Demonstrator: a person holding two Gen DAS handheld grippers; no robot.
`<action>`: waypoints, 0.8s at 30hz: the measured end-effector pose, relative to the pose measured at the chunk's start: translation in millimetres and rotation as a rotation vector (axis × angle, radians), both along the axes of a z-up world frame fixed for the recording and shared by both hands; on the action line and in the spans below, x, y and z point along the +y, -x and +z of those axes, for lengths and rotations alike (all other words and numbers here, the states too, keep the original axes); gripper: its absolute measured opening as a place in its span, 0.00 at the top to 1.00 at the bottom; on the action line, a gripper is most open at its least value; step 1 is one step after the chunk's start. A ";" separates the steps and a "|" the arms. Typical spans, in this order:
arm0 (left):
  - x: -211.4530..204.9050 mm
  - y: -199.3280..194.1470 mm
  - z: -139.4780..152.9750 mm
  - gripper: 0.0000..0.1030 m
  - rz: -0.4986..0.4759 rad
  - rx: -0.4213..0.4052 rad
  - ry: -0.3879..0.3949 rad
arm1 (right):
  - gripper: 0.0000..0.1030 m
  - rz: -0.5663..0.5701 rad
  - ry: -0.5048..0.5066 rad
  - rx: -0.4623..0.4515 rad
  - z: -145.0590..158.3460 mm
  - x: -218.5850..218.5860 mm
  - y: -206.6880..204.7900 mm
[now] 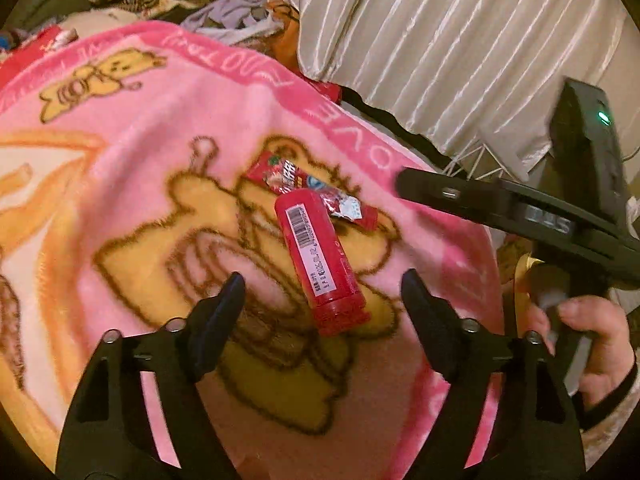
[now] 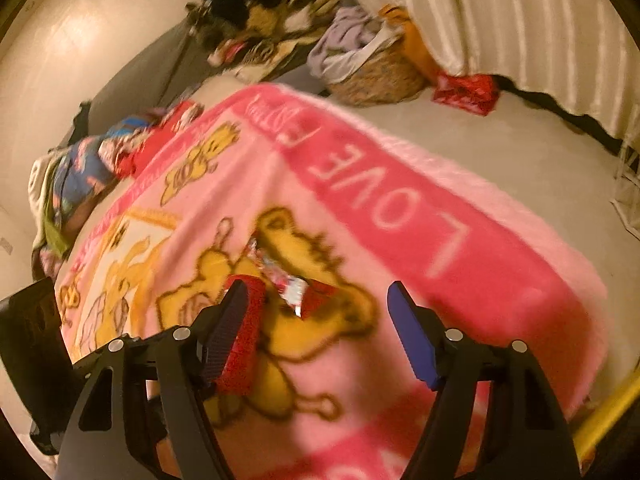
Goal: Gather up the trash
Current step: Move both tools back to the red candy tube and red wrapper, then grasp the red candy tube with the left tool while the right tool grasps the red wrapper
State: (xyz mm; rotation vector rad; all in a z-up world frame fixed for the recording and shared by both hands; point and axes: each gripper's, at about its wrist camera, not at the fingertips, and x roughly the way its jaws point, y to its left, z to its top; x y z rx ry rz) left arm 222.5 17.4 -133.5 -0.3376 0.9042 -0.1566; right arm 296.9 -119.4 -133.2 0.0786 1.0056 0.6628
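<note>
A red tube (image 1: 320, 256) with a barcode label lies on the pink bear-print blanket (image 1: 120, 160). A crumpled red and silver wrapper (image 1: 316, 192) lies at its far end, touching it. My left gripper (image 1: 324, 284) hovers open over the tube's near end, pads clear of it. In the right wrist view the tube (image 2: 246, 336) shows just inside the left finger, partly hidden by it, with the wrapper (image 2: 292, 288) beyond. My right gripper (image 2: 316, 296) is open with nothing pressed between its pads. A hand (image 1: 592, 344) holds it at the right of the left wrist view.
A woven basket (image 2: 372, 76) of laundry and a red packet (image 2: 464, 92) sit on the pale floor past the blanket. Clothes are piled at the back (image 2: 272, 12) and at the left (image 2: 80, 176). A pleated curtain (image 1: 440, 40) hangs on the right.
</note>
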 end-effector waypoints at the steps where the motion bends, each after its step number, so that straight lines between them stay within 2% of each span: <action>1: -0.3 -1.2 -2.6 0.39 -0.003 0.009 0.009 | 0.35 0.006 0.010 0.008 -3.0 3.3 -1.8; 7: -3.1 -4.7 -14.8 0.49 -0.023 0.041 0.032 | 0.40 0.020 0.043 0.069 -26.8 21.4 -21.6; 10: -3.8 -6.2 -19.9 0.52 -0.023 0.048 0.038 | 0.48 0.021 0.042 0.084 -36.1 24.7 -23.8; 12: -3.8 -6.1 -22.0 0.53 -0.021 0.049 0.043 | 0.63 0.027 0.028 0.093 -39.2 24.5 -22.1; 14: -2.9 -6.8 -23.9 0.57 -0.015 0.050 0.047 | 0.73 0.031 -0.002 0.110 -41.4 21.7 -17.8; 15: -3.0 -6.7 -25.0 0.59 -0.012 0.050 0.049 | 0.85 0.029 -0.012 0.111 -41.9 19.9 -15.1; 16: -2.7 -7.3 -25.8 0.64 -0.011 0.051 0.050 | 0.89 0.021 -0.015 0.112 -41.8 17.2 -11.9; 17: -3.1 -7.8 -26.6 0.71 -0.012 0.052 0.054 | 0.89 0.010 -0.021 0.112 -40.6 13.8 -8.8; 24: -6.8 -3.4 -23.8 0.72 -0.016 0.051 0.067 | 0.91 -0.062 -0.038 0.023 -20.1 -14.4 22.6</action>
